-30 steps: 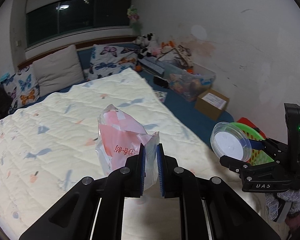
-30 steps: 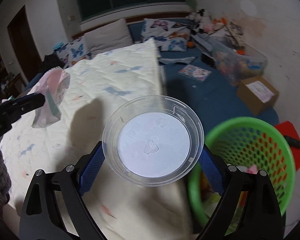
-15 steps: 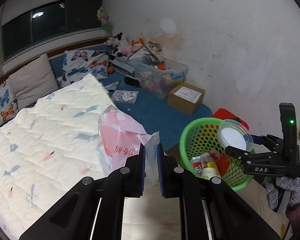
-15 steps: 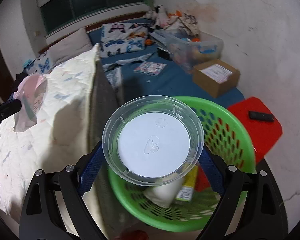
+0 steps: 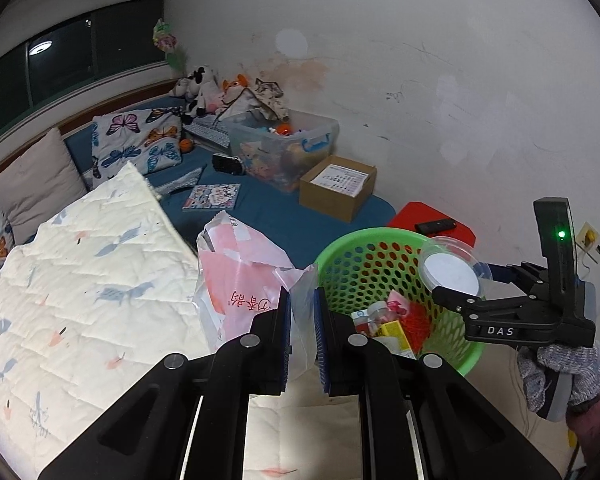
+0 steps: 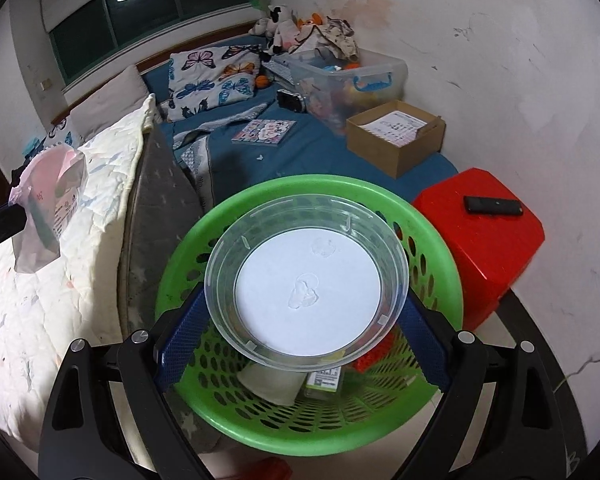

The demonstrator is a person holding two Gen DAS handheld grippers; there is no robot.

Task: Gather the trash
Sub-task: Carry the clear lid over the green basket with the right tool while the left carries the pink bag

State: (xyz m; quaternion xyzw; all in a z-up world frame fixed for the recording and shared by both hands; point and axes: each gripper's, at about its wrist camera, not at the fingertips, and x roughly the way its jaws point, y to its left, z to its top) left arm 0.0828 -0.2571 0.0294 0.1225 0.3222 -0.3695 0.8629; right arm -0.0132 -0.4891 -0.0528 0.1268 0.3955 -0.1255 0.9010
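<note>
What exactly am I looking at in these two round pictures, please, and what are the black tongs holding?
There is no robot here: a person holds a two-finger gripper in each hand, and a fisheye camera on each looks forward along its fingers. In the left wrist view, the left gripper is shut on a pink and clear plastic bag above a quilted bed. The right gripper shows there too, in a gloved hand. In the right wrist view, that gripper clamps a clear round lid over a green basket that already holds some trash. Beside the basket stands a red stool with a remote control on it.
</note>
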